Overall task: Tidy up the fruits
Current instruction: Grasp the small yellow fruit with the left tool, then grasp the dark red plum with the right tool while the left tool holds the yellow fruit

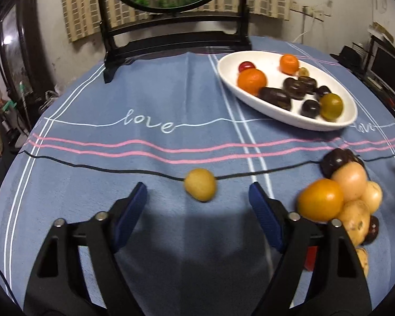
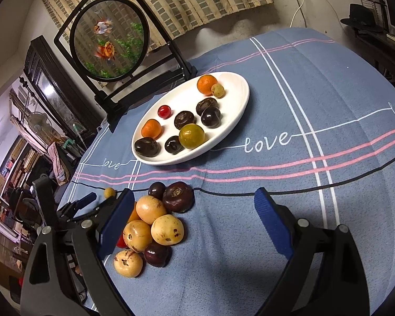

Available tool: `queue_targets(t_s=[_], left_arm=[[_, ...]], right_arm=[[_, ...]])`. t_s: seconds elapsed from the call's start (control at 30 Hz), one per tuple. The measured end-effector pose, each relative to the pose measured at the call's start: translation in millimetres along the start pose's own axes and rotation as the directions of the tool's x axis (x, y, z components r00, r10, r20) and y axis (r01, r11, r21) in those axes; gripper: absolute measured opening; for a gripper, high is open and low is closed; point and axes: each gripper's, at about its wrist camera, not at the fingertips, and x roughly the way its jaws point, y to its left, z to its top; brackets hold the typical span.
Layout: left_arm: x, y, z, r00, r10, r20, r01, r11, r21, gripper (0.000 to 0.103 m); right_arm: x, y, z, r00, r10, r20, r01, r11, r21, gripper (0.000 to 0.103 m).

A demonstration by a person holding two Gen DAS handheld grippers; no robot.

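Ahead on the blue-clothed bench [image 1: 92, 158], a white plate [image 1: 229, 76] with sorted fruit sits far right, well apart from a loose pile [image 2: 155, 226] nearer the hands. Just beyond the left gripper [image 1: 197, 205], a small yellow fruit [image 1: 200, 184] lies alone on the cloth, centred ahead of its fingers [image 1: 130, 210], which stand spread and pinch nothing. Left is the nearer hand. To its right, the right gripper [image 2: 194, 226] hovers beside the pile, fingers wide and empty.
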Motion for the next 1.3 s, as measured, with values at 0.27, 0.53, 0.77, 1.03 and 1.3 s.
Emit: queue_targets(t_s=[0.27, 0.53, 0.77, 1.03, 1.3], left_arm=[[10, 3, 2, 0.999, -0.038, -0.035, 0.038, 0.999, -0.018, 0.037], [13, 1, 3, 0.998, -0.053, -0.038, 0.053, 0.999, -0.012, 0.026], [3, 0, 3, 1.0, -0.013, 0.007, 0.013, 1.0, 0.0, 0.026], [5, -2, 3, 1.0, -0.025, -0.007, 0.025, 1.0, 0.009, 0.026], [6, -4, 2, 0.999, -0.035, -0.019, 0.035, 0.999, 0.014, 0.026]], right_arm=[[4, 3, -3, 1.0, -0.009, -0.019, 0.009, 1.0, -0.013, 0.093], [6, 5, -4, 1.0, -0.021, -0.024, 0.02, 0.999, -0.029, 0.093], [6, 17, -11, 0.999, -0.02, -0.031, 0.016, 0.994, -0.109, 0.093], [13, 49, -59, 0.992, -0.075, -0.098, 0.041, 0.949, -0.314, 0.093], [22, 69, -78, 0.992, -0.089, -0.085, 0.047, 0.912, -0.407, 0.083]])
